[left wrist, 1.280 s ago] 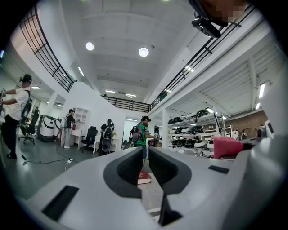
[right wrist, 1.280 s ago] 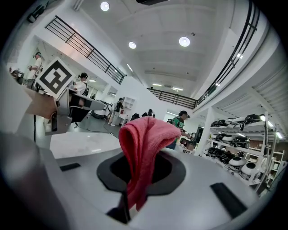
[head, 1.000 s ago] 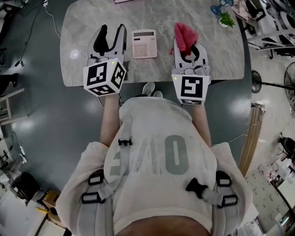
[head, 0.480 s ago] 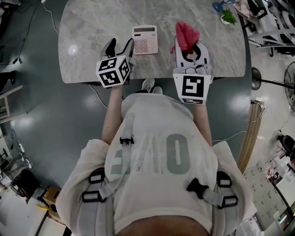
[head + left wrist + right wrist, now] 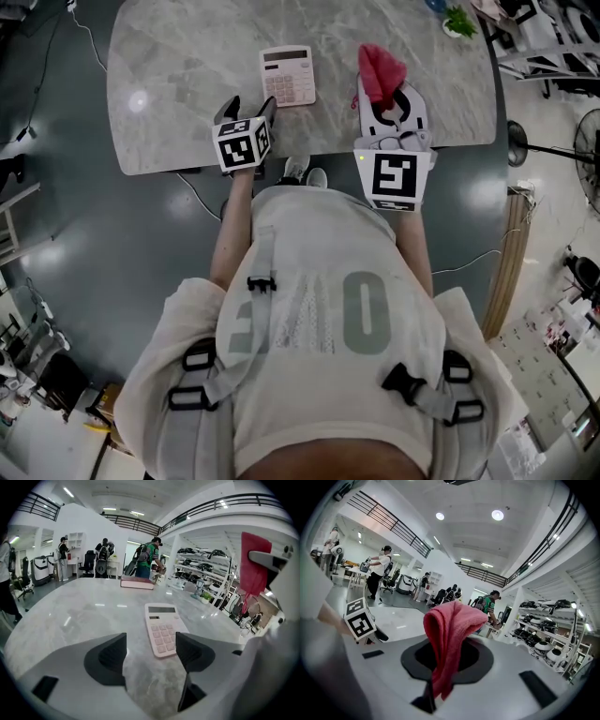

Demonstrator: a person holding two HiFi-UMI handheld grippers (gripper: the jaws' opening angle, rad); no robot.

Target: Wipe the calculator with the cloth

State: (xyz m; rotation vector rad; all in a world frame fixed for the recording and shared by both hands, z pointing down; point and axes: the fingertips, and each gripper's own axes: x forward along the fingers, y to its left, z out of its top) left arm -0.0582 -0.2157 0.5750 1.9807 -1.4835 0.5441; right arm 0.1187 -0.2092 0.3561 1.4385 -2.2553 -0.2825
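A pale pink calculator (image 5: 288, 75) (image 5: 161, 627) lies flat on the grey marble table (image 5: 187, 56). My left gripper (image 5: 249, 105) (image 5: 150, 653) sits low over the table's near edge, pointing down at the tabletop just short of the calculator's near end. Its jaws are opening and only bare marble shows between them. My right gripper (image 5: 386, 92) (image 5: 440, 677) hovers to the right of the calculator, shut on a red cloth (image 5: 380, 67) (image 5: 447, 634). The cloth stands up out of the jaws and droops over them.
A dark red book (image 5: 137, 582) lies at the table's far side. A small green plant (image 5: 459, 21) stands at the far right corner. The table's near edge (image 5: 309, 155) runs under both grippers. Several people stand at desks beyond the table.
My left gripper has dropped from well above the table to just over it, tipped downward, near the calculator's near end. Its jaws stand wider. The right gripper and cloth have stayed put.
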